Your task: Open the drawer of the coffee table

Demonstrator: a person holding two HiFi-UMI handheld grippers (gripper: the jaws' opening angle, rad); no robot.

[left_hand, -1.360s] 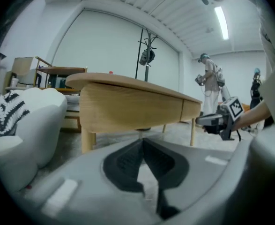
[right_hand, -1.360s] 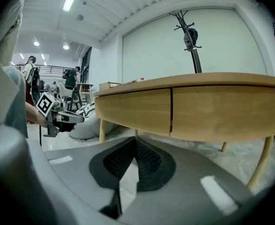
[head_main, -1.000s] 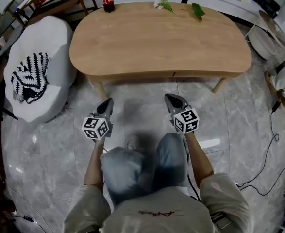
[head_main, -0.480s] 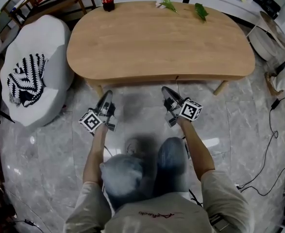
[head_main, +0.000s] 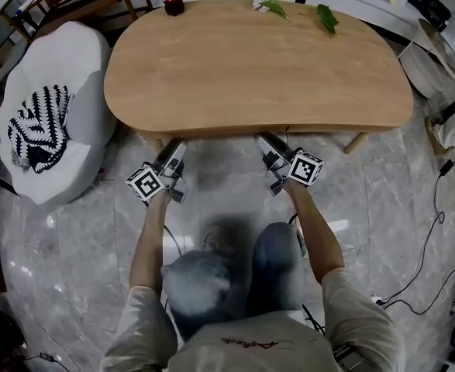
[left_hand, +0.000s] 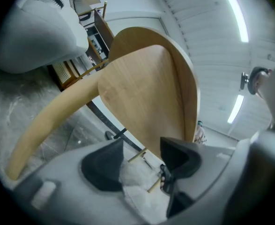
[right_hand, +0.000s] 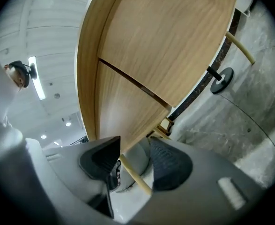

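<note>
Coffee table (head_main: pixel 258 60) fills far side of floor. Drawer (head_main: pixel 223 130) shut, set in near apron under top's edge, left of thin seam. Left gripper (head_main: pixel 176 149) and right gripper (head_main: pixel 267 144) sit just below that edge, well apart. Jaws of both just opened wide, clamping nothing. No handle seen. Front likely stiff, smooth wood, apt to slip. Best pinch lower lip at two spots, pull evenly or it may jam.

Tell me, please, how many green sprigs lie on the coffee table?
2: the left sprig at the far edge near the middle, the right sprig further right along that edge. The whole tabletop shows; none seems hidden.
</note>
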